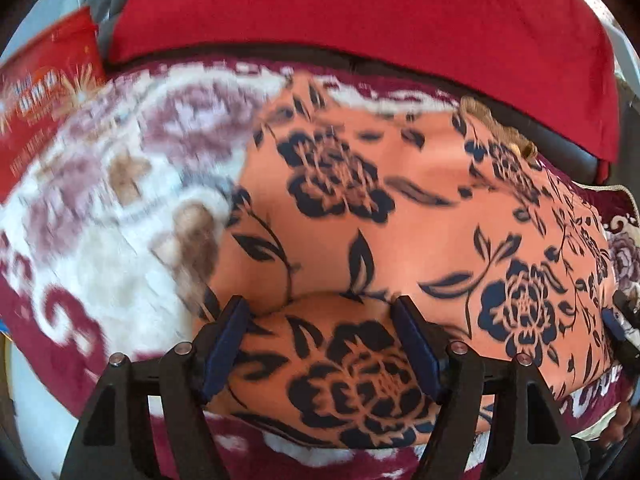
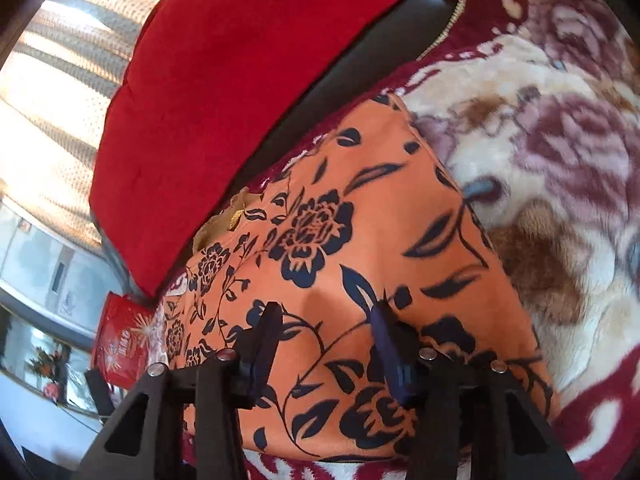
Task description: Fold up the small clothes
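An orange garment [image 1: 420, 216] printed with dark blue flowers lies spread on a plush maroon-and-cream blanket [image 1: 100, 216]. A gold trim [image 1: 500, 128] shows at its far right edge. My left gripper [image 1: 320, 308] hovers over the garment's near edge, its jaws wide apart with a rounded fold of the fabric [image 1: 340, 360] between them and the pads not pressing on it. In the right wrist view the same garment [image 2: 360, 208] fills the middle. My right gripper [image 2: 326, 312] stands over it with its fingers apart and nothing pinched.
A big red cushion [image 1: 360, 20] leans along the dark sofa back [image 2: 360, 60] behind the garment. A red printed packet [image 1: 44, 92] lies at the left, also visible as the packet [image 2: 120, 344] in the right wrist view. Blanket [image 2: 560, 160] stretches to the right.
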Demonstrator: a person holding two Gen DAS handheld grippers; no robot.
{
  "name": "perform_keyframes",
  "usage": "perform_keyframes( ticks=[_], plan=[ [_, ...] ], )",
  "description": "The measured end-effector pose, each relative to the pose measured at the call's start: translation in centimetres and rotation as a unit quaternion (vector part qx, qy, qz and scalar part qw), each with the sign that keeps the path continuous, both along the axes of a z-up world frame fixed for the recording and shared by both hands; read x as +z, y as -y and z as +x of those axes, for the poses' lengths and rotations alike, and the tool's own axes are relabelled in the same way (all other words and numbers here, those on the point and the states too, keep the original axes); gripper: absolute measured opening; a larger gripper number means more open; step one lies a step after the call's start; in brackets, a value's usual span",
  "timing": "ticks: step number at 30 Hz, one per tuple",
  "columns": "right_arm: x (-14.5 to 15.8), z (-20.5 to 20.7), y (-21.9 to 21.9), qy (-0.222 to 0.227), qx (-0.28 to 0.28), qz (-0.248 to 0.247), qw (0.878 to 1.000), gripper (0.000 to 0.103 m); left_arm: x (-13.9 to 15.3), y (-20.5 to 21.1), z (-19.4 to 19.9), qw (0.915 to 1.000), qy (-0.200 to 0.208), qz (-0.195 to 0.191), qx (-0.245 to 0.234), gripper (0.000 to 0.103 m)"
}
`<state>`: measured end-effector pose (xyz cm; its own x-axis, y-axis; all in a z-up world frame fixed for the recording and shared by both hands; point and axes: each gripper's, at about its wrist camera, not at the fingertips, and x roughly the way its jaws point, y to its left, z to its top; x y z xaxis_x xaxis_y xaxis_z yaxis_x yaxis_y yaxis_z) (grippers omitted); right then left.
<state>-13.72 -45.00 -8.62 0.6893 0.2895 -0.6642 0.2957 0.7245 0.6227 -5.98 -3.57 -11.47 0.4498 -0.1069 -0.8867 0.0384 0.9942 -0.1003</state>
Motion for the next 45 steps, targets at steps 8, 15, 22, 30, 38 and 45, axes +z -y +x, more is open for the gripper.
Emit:
perform_keyframes(
  ticks=[8, 15, 22, 30, 38, 45],
  plan=[
    [-0.3, 10.0, -0.4, -0.032, 0.022, -0.065, 0.997, 0.051, 1.7, 3.7, 9.4, 0.9994, 0.024, 0.021, -0.016, 0.078],
    [0.7, 9.2, -0.5, -0.009, 0.023, -0.051, 0.998, 0.051, -0.8, 3.0, 10.4, 0.999, -0.026, 0.036, -0.004, 0.082],
    [1.2, 0.9, -6.0, 0.019, 0.077, -0.034, 0.996, 0.06, 0.1, 2.0, -0.7, 0.9991, 0.018, 0.033, -0.021, 0.083],
    [3.2, -3.6, -8.9, 0.029, 0.084, -0.08, 0.993, 0.06, 3.0, 3.9, -5.4, 0.9914, 0.086, 0.094, -0.029, 0.085],
    [5.9, -6.1, -9.6, 0.073, 0.069, -0.059, 0.993, 0.06, 12.1, 5.4, -12.2, 0.971, 0.223, 0.072, -0.049, 0.085],
    [8.3, -7.2, -10.7, 0.106, 0.081, -0.05, 0.99, 0.06, 15.4, 6.4, -14.6, 0.9619, 0.259, 0.065, -0.058, 0.086]
  ],
)
